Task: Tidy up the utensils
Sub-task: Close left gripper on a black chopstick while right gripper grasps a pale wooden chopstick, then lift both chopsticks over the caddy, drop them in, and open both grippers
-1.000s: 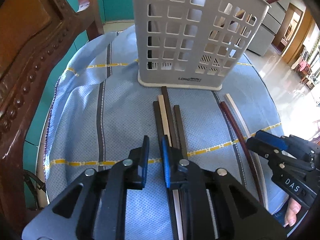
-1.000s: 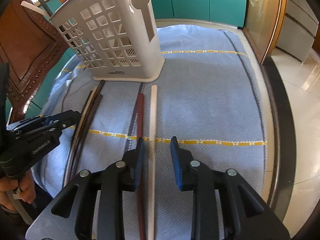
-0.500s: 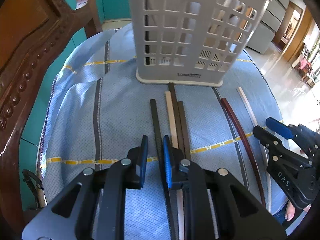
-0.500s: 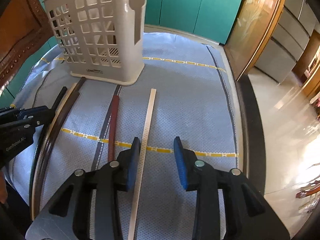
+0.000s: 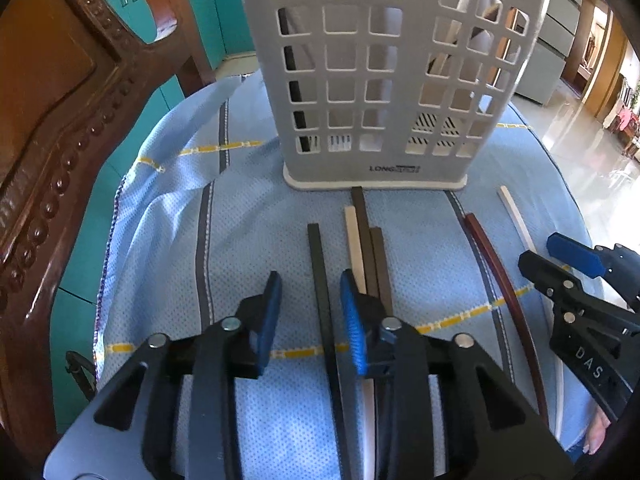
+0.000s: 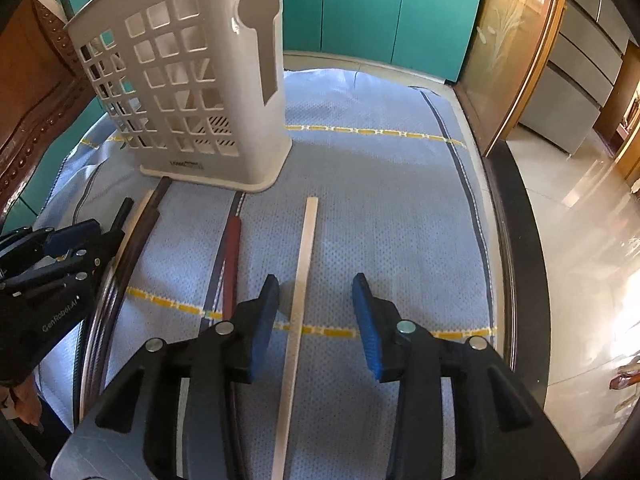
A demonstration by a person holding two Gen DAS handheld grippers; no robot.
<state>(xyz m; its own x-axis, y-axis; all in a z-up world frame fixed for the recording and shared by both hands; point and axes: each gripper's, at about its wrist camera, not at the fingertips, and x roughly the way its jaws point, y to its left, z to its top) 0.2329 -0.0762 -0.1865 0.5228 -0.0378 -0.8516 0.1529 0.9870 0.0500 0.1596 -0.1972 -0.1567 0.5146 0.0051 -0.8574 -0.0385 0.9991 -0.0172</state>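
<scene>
Widening since earlier: left gripper (image 5: 310, 304) jaws astride black chopstick (image 5: 320, 264) | right gripper (image 6: 314, 312) jaws wide

Bright daylight, floor (image 6: 592, 208) glare at right, fisheye-warped edges, sharp focus

Basket (image 5: 384, 80) base strip: brand starts "LONG", rest too small to read; same mark in right wrist view, illegible there. Right tool (image 5: 576, 276) body, seen from left wrist cam: white "DAS". Left tool (image 6: 76, 248) body, seen from right wrist cam: "GenRobot.AI".
</scene>
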